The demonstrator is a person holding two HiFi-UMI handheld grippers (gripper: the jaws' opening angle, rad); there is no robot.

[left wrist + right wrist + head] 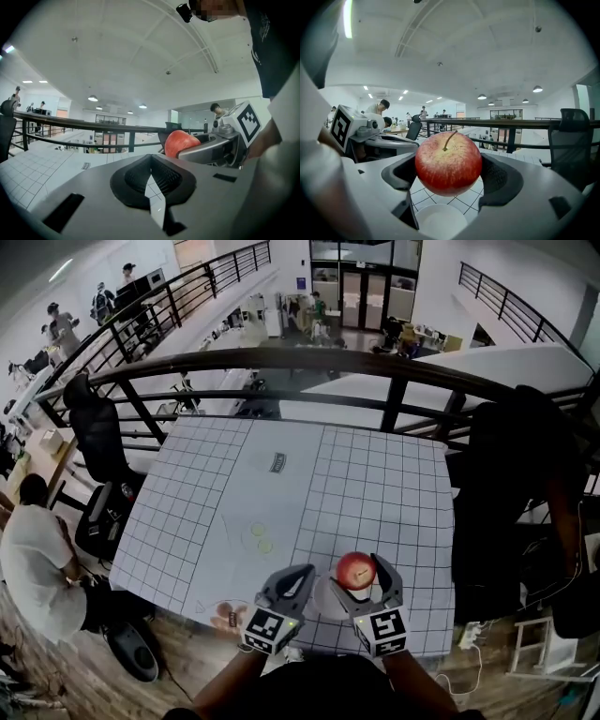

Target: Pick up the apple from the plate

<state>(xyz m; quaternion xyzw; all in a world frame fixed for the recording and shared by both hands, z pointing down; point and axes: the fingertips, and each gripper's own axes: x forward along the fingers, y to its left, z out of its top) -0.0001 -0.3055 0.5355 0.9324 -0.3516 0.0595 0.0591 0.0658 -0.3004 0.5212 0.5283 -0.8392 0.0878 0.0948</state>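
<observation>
One broad white worktop (375, 484) with a dark grid printed on it fills the middle of the head view. A black railing (281, 360) runs just beyond its far edge, and a black office chair (98, 437) stands off its left edge.

Both grippers hang over the near edge, side by side and just right of its middle. The right gripper (358, 576) has its jaws closed on the apple (356, 568). In the right gripper view the dark ribbed pads (499, 177) press on the fruit's two sides, and its stem points up. The left gripper (300, 576) is just to the left with its jaws drawn together. In its own view only a thin sliver of gridded worktop shows between them, and they hold nothing.

A white plate (328, 599) lies on the worktop by the near edge, under and slightly left of the apple. The apple is held clear of the plate: in the right gripper view, grid lines show between the fruit's underside and the plate's rim (440, 224). The apple is red with a yellowish patch around the stem.

A small brownish dish (228, 615) sits at the near edge, left of the left gripper, with dark bits on it too small to identify. Two pale yellow-green round slices (262, 538) lie farther in, left of the worktop's middle. A small dark card (277, 462) lies beyond them, toward the centre.
</observation>
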